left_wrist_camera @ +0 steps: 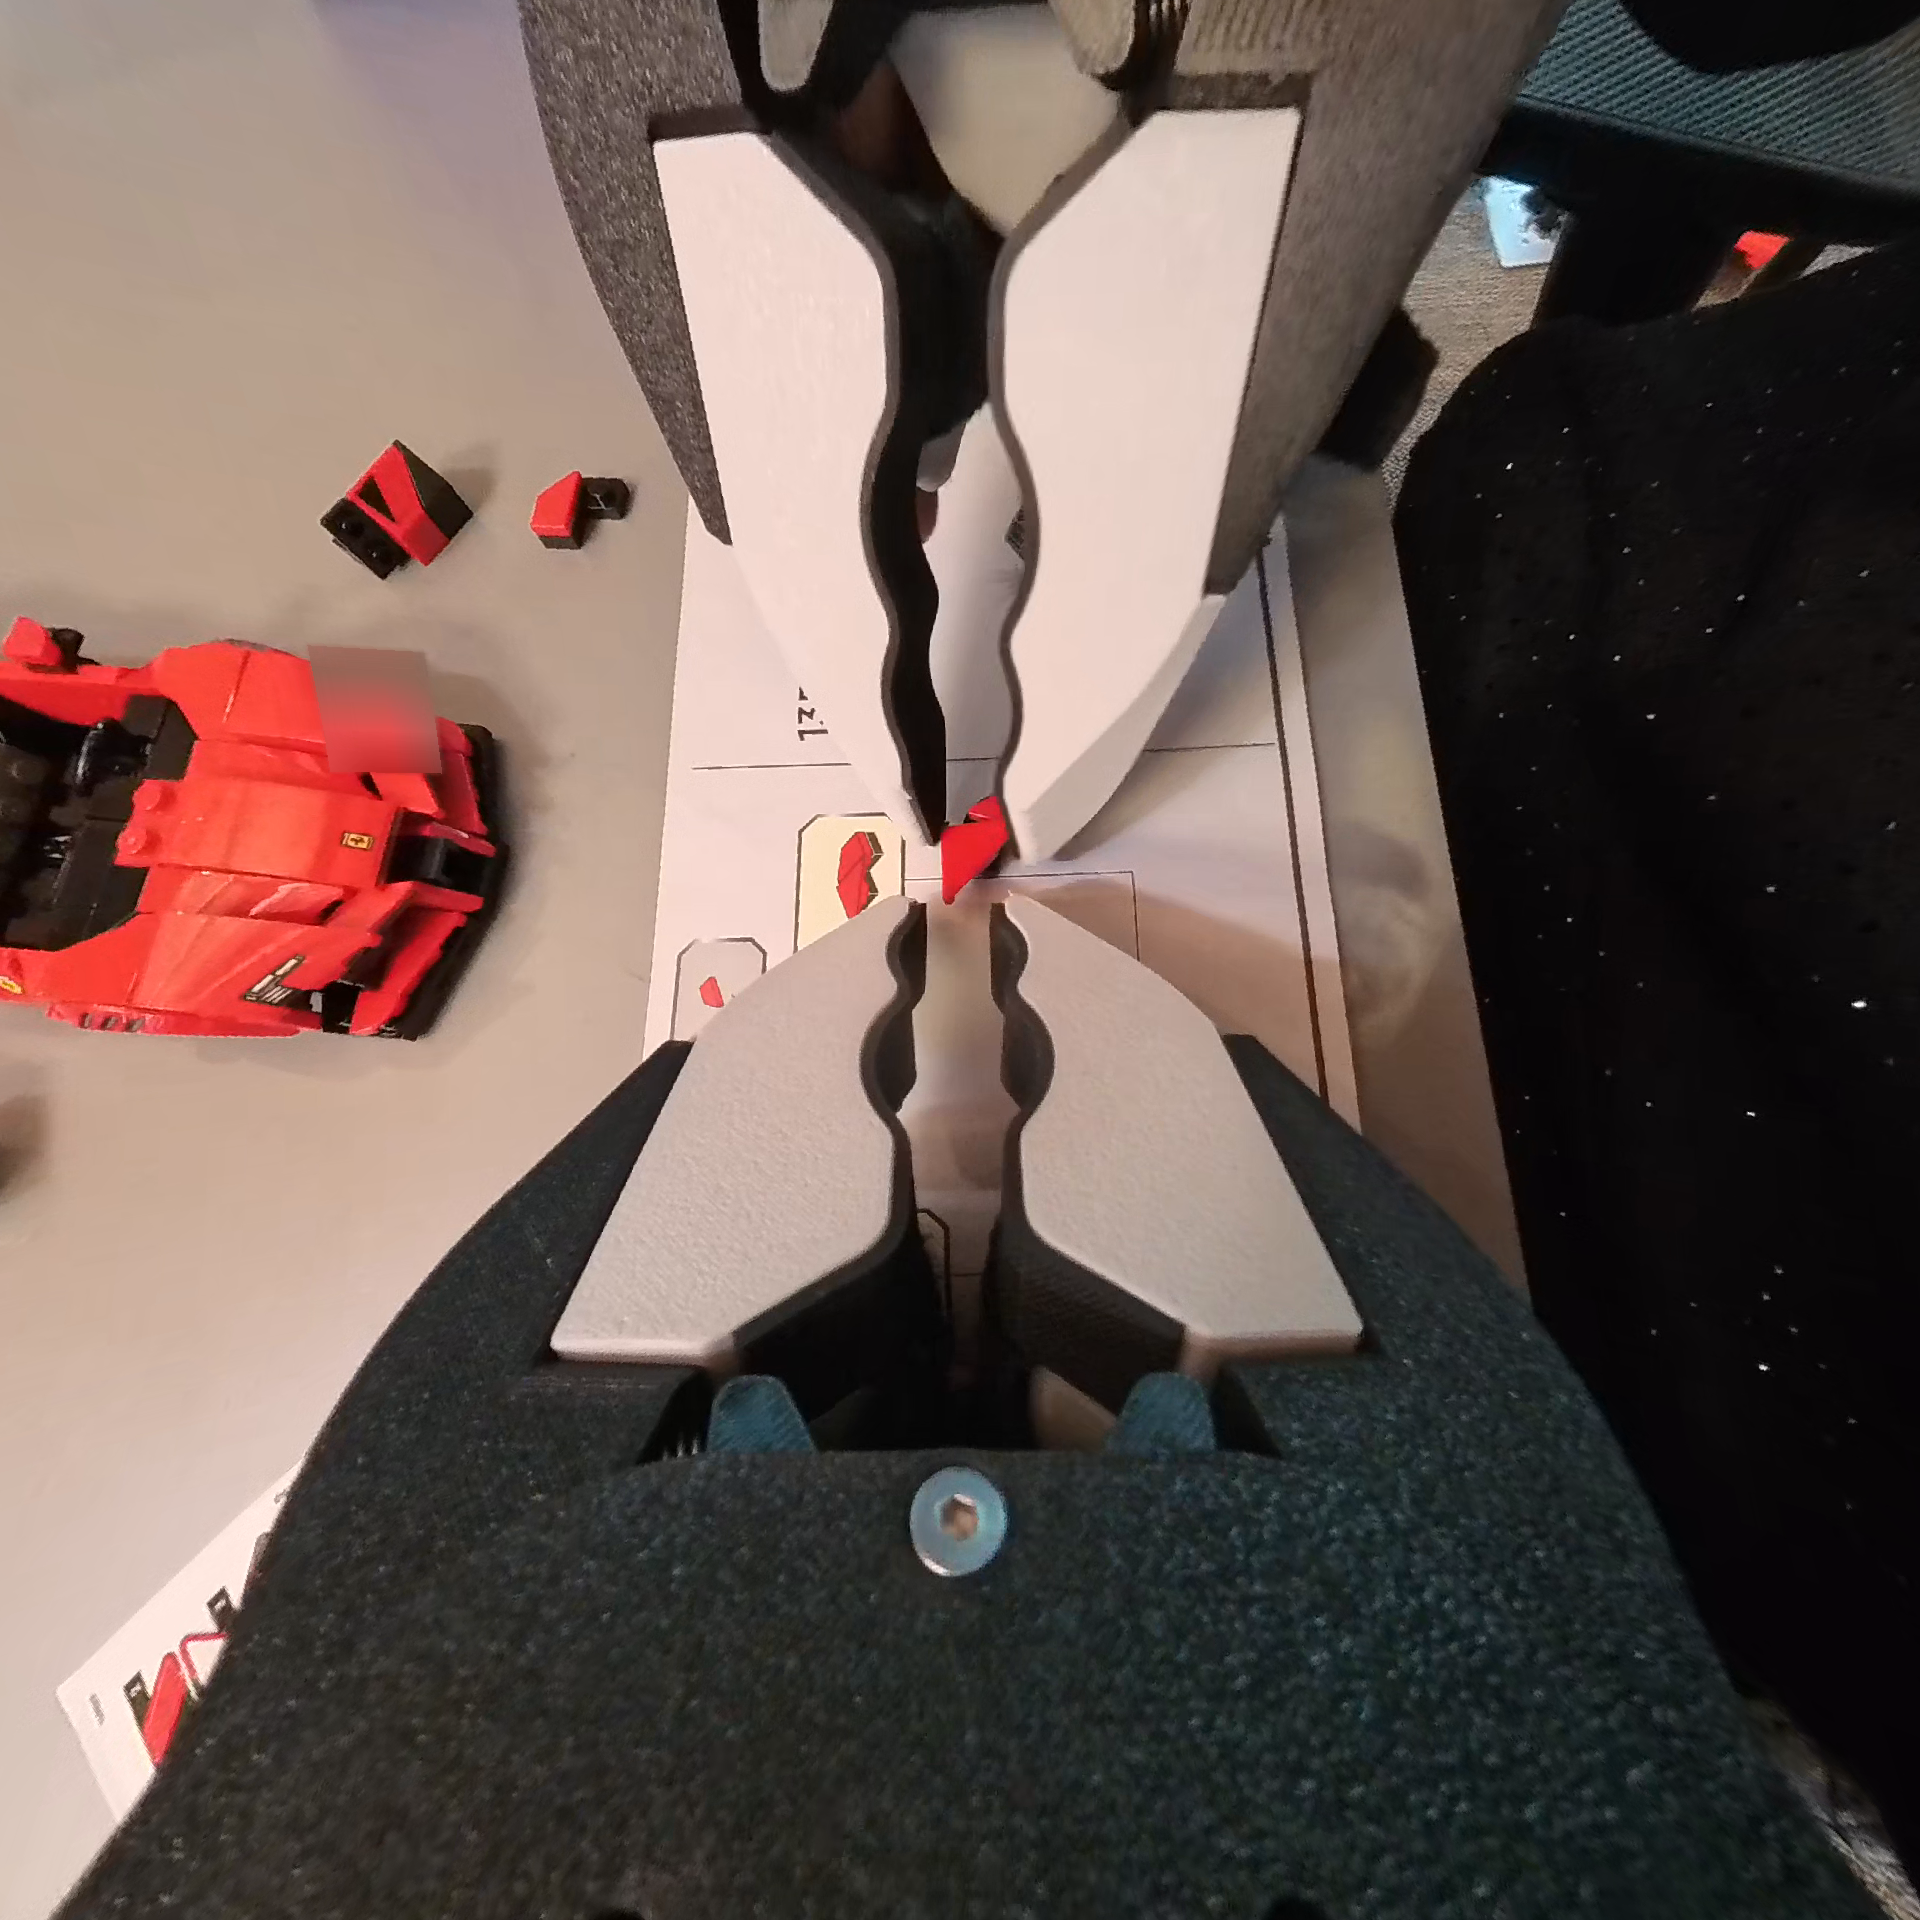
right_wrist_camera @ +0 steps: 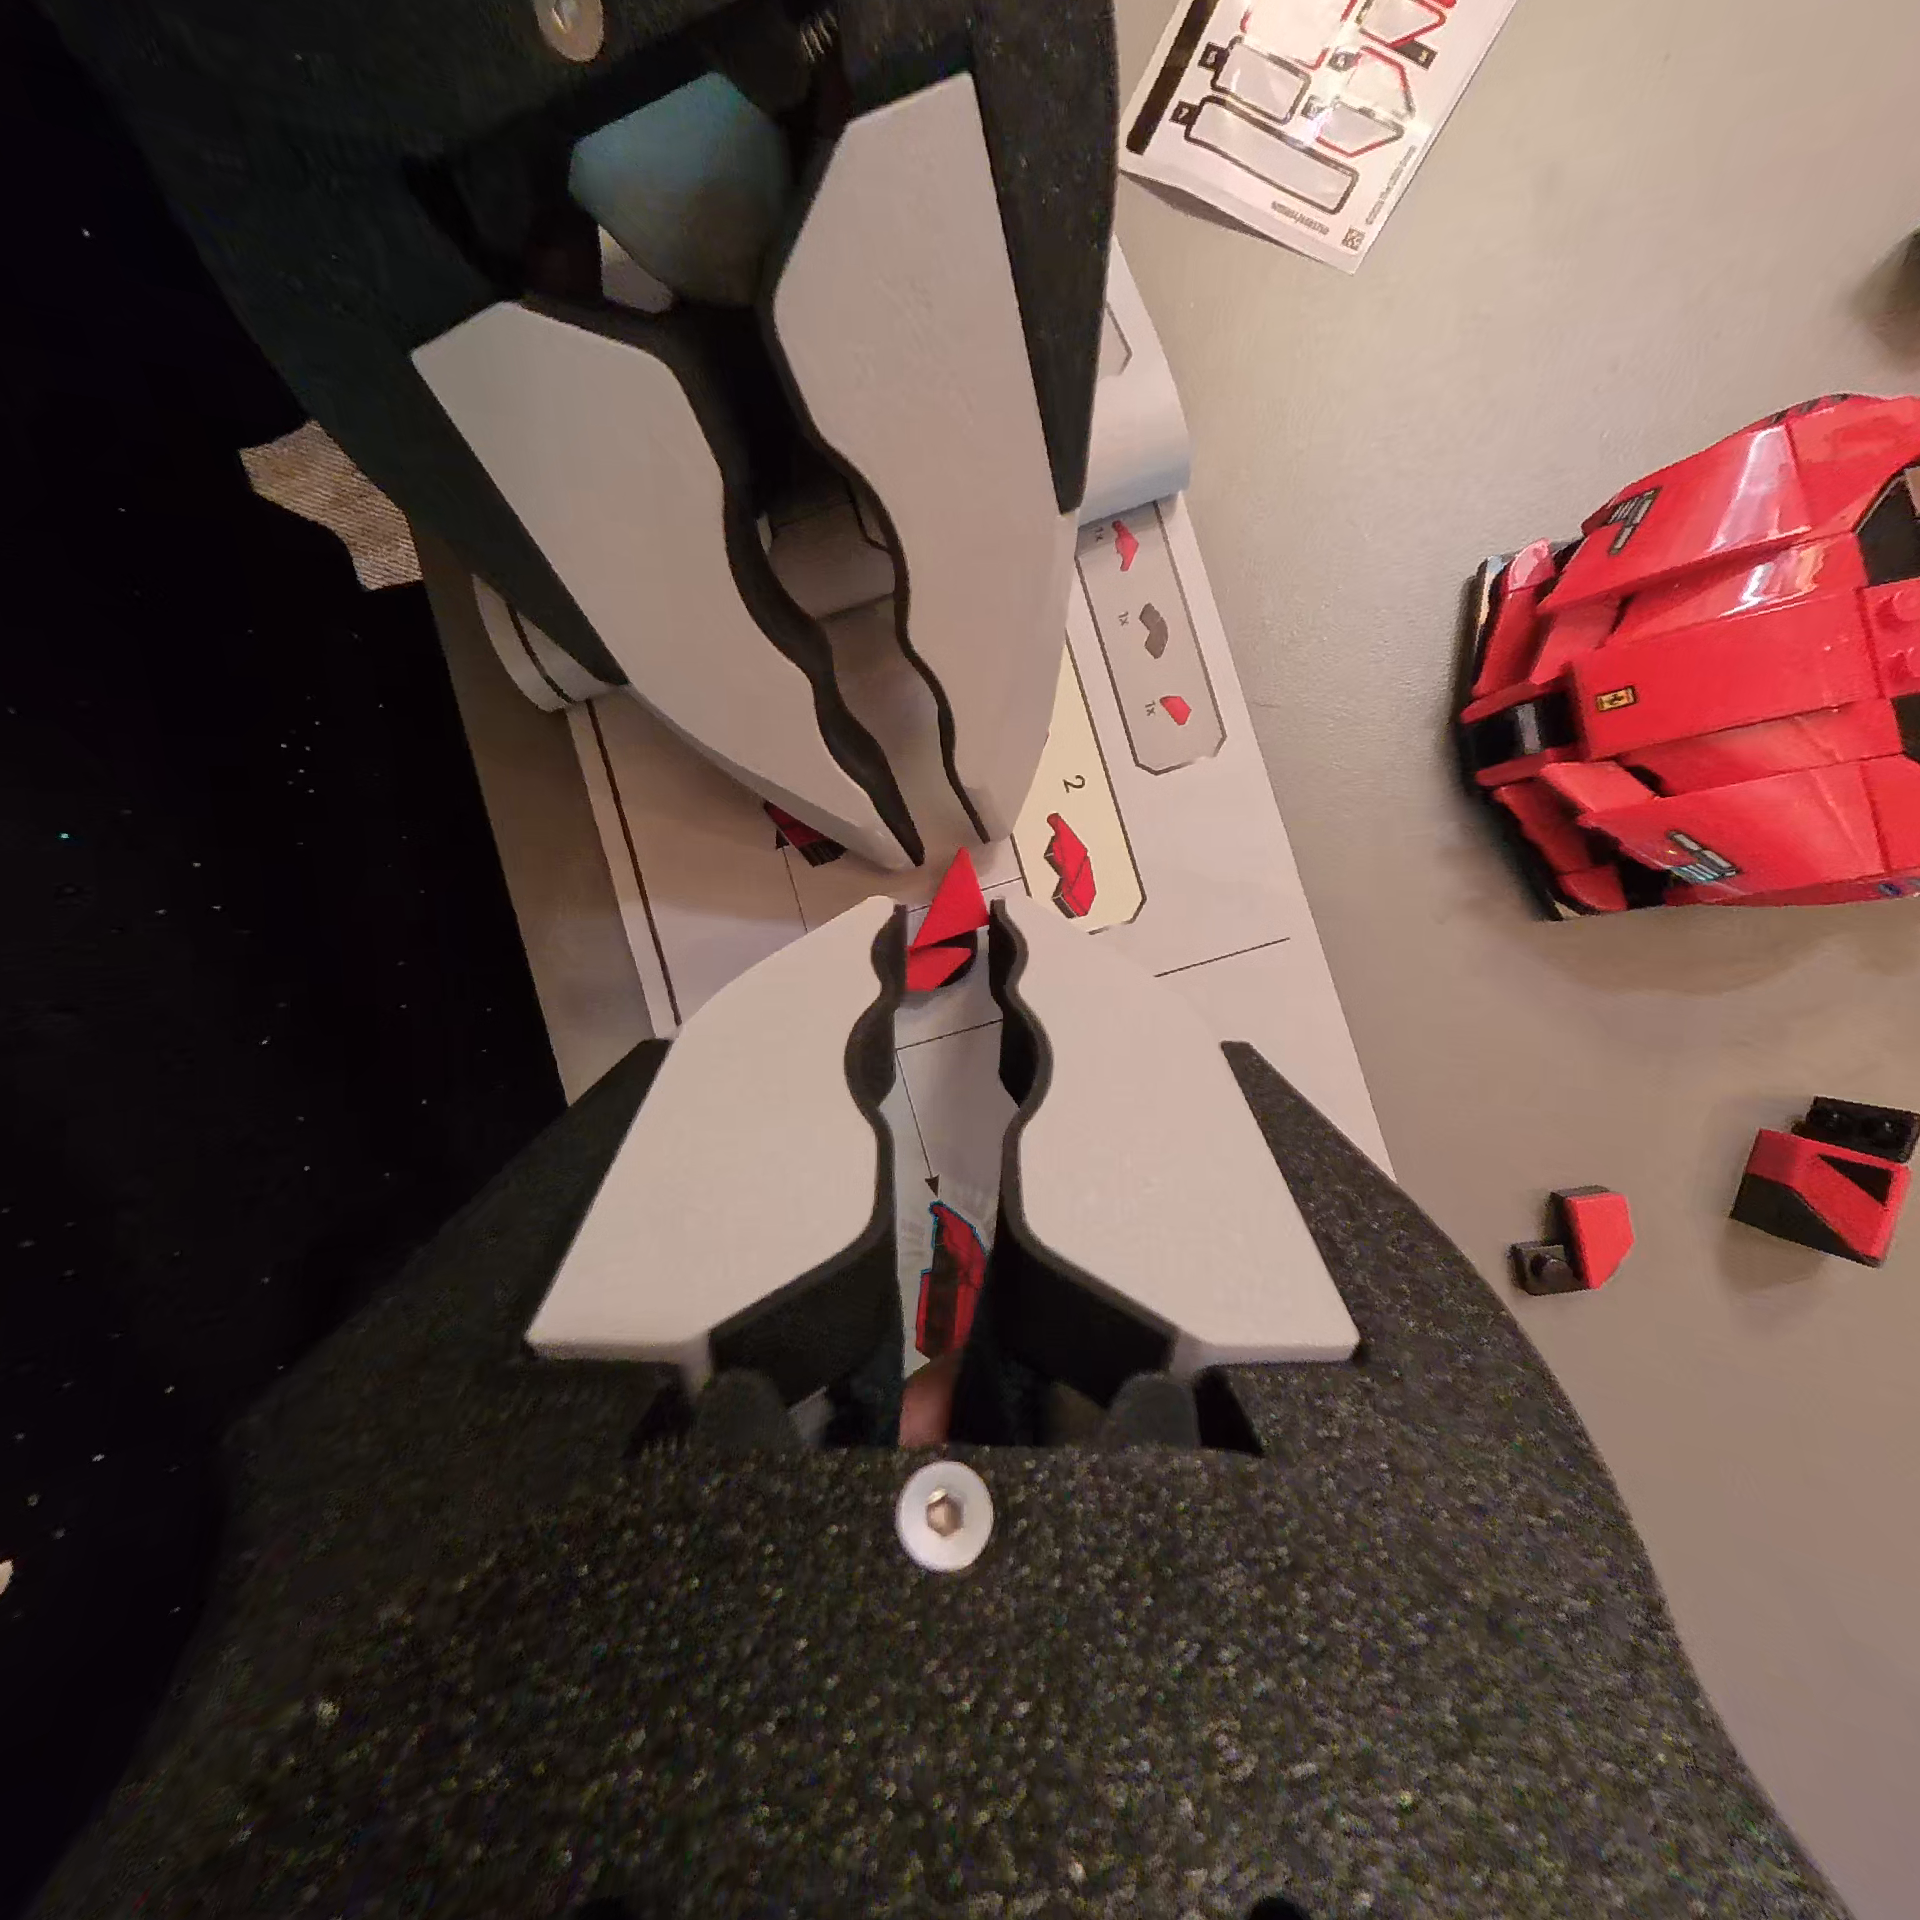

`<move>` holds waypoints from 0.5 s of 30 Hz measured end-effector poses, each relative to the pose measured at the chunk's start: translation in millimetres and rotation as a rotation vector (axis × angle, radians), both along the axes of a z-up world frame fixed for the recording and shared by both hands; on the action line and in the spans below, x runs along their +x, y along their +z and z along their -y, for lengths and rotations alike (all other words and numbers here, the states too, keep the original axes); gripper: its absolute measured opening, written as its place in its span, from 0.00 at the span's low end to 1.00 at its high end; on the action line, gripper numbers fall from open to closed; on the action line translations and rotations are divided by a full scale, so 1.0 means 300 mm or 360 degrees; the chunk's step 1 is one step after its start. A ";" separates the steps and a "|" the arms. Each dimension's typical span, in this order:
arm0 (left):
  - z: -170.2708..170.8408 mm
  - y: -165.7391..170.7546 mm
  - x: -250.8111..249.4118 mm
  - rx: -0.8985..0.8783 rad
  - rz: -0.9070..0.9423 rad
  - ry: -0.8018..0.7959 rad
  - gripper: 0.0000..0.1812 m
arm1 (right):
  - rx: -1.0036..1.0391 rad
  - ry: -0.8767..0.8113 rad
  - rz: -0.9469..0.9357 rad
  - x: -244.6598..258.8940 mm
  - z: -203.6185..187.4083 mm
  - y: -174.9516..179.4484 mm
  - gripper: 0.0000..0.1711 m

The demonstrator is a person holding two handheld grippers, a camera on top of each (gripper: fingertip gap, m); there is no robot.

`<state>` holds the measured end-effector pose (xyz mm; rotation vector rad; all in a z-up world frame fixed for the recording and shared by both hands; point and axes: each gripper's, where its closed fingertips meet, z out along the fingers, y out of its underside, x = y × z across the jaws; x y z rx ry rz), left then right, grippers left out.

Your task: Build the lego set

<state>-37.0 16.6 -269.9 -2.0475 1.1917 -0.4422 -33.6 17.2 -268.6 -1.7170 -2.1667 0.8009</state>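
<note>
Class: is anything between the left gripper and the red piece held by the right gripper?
Nothing visible. The left gripper points straight at the red piece in the right gripper, tip to tip; only the booklet lies beneath.

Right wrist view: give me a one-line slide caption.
Right gripper pinches a small red wedge piece tip-to-tip with the left gripper above the instruction booklet.

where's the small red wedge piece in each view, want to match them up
Left wrist view: the red wedge piece sits at centre, pinched at the far right gripper.
Right wrist view: the wedge is at centre, between this view's own gripper tips.
Shared landmark: the red car, left in one, right in the other.
</note>
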 end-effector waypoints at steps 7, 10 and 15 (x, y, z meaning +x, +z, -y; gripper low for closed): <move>-0.001 -0.002 0.000 0.0000 0.0002 0.0000 0.06 | 0.0017 0.0032 0.0013 0.007 0.008 0.001 0.11; 0.000 -0.002 0.001 0.0002 0.0002 -0.0006 0.05 | 0.0022 0.0043 0.0015 0.010 0.007 0.002 0.11; 0.004 0.001 0.007 0.0022 -0.0001 -0.0035 0.04 | 0.0023 0.0084 0.0014 0.018 0.008 0.003 0.11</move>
